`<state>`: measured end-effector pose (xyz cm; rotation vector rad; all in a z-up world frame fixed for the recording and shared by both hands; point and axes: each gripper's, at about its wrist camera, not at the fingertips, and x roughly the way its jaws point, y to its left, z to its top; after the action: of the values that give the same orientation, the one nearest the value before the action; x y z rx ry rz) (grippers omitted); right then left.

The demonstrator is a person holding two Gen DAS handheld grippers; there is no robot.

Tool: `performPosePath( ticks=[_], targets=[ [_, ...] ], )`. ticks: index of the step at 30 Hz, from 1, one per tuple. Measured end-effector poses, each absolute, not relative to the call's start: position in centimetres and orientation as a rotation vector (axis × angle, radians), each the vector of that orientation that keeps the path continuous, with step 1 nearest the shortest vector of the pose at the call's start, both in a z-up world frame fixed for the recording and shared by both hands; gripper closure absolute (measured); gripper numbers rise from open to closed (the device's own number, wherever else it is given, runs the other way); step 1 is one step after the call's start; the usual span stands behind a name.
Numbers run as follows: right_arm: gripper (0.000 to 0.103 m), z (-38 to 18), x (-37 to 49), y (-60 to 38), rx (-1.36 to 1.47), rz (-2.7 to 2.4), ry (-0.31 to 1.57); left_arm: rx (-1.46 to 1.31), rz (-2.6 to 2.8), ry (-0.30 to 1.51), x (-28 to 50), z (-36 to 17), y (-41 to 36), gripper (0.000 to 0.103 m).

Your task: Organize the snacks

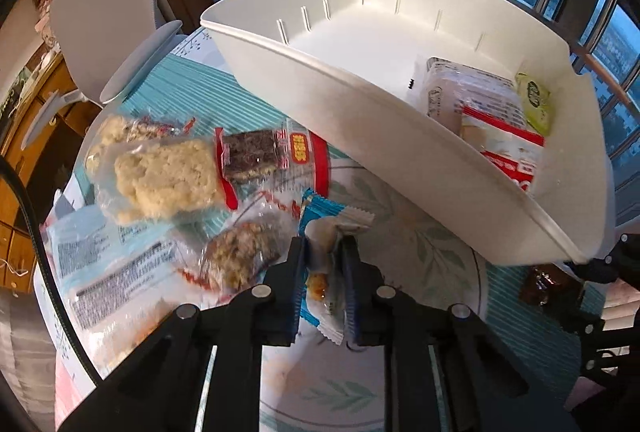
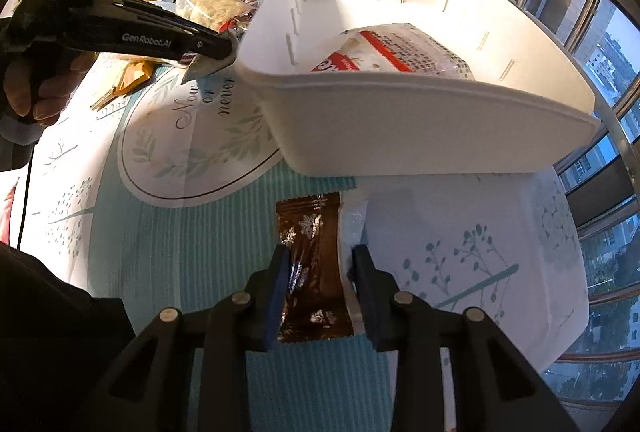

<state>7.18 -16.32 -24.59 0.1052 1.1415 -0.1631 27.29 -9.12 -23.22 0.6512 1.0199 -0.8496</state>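
A: Fingers first. In the left wrist view the left gripper [image 1: 323, 260] sits at bottom centre, its two fingers clamped on a blue-and-white snack packet [image 1: 325, 232] that stands up between the pads.

B: And left of it?

A: At the left of that frame loose snacks lie on the patterned tablecloth [image 1: 424, 252]: a pale puffed rice cake in clear wrap [image 1: 168, 176], a dark bar in a red-edged wrapper [image 1: 252, 152] just beside it, a nutty bar [image 1: 244, 256] lower down. The white bin [image 1: 360, 120] fills the upper right, holding several packets at its right end.

B: The other hand?

A: In the right wrist view the right gripper [image 2: 320, 274] is at bottom centre, fingers straddling a brown foil packet [image 2: 316, 264] flat on the cloth. The left pad touches its edge; the right pad seems just off it, so I cannot tell whether it is gripped. The bin lies above, in the upper right.
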Motion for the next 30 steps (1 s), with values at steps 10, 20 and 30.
performPosePath(
  ticks=[10,20,30],
  targets=[
    [0.071,-23.3,6.4,-13.3,0.129,-0.172,1.119,0.541,-0.797,1.05,25.2,-20.4,-3.9,0.088],
    [0.072,-20.3,6.7,-9.2,0.108,-0.09,1.061,0.369,-0.701,1.155,23.4,-18.2,2.7,0.088],
    [0.072,-16.1,9.1,-8.1,0.112,-0.042,0.994,0.146,-0.663,1.185,21.3,-14.5,6.9,0.088]
  ],
)
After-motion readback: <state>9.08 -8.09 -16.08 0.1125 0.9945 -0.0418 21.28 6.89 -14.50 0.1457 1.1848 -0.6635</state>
